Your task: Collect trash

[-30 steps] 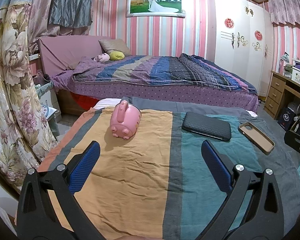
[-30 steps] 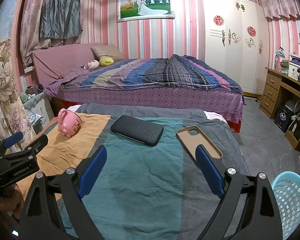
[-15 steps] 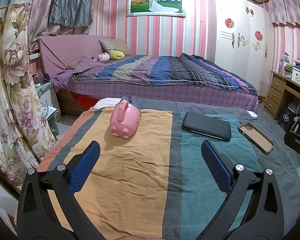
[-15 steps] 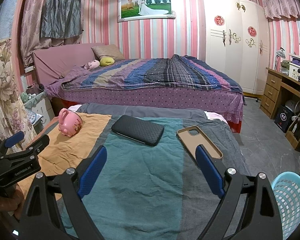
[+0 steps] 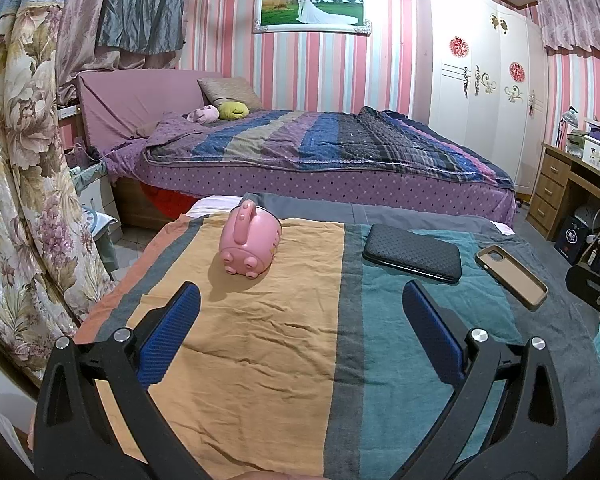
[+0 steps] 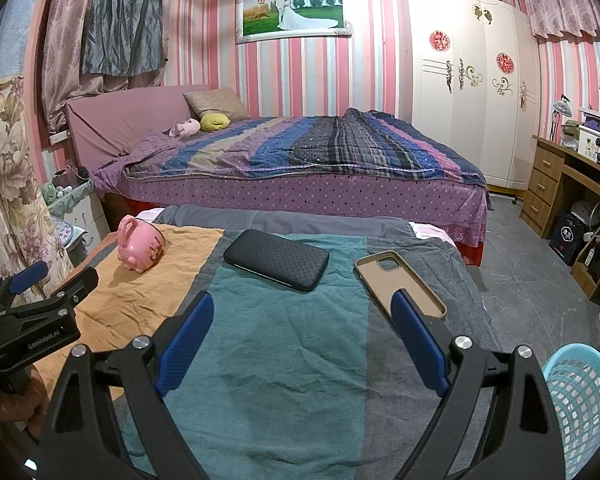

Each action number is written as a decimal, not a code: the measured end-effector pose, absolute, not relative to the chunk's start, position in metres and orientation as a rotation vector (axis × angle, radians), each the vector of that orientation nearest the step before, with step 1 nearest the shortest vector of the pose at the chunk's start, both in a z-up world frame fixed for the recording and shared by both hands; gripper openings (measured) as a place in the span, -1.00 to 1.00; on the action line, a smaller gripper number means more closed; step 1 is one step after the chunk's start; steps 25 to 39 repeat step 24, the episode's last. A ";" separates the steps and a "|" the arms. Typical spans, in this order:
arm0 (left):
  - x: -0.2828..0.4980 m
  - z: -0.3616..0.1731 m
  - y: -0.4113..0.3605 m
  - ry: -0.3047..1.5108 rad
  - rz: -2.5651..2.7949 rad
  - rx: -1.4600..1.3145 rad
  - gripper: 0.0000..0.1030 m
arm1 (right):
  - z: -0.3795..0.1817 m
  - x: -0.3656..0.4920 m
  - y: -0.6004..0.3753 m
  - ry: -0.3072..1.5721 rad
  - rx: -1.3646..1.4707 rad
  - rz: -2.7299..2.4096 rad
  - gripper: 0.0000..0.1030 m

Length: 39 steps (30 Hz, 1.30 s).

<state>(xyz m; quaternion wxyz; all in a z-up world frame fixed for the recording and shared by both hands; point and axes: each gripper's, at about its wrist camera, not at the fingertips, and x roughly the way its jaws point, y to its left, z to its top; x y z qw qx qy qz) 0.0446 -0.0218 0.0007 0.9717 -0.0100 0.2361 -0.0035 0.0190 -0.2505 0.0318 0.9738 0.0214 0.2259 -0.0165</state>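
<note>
A pink pig-shaped mug lies on its side on the orange stripe of a cloth-covered table. A black textured case and a tan phone case lie on the teal and grey part. My left gripper is open and empty, short of the mug. My right gripper is open and empty, its right fingertip over the near end of the tan phone case. The mug and black case lie farther off. A light blue mesh basket stands on the floor at right.
A large bed with a striped quilt stands behind the table. A floral curtain hangs at left. A white wardrobe and a wooden desk stand at right. Grey floor lies right of the table.
</note>
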 end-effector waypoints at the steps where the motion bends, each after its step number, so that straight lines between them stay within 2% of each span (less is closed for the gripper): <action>1: 0.044 0.001 -0.022 0.476 -0.007 -0.020 0.90 | 0.032 0.019 -0.250 0.456 0.043 -0.034 0.71; 39: 0.045 0.004 -0.025 0.478 -0.022 -0.014 0.90 | 0.031 0.019 -0.252 0.455 0.043 -0.040 0.72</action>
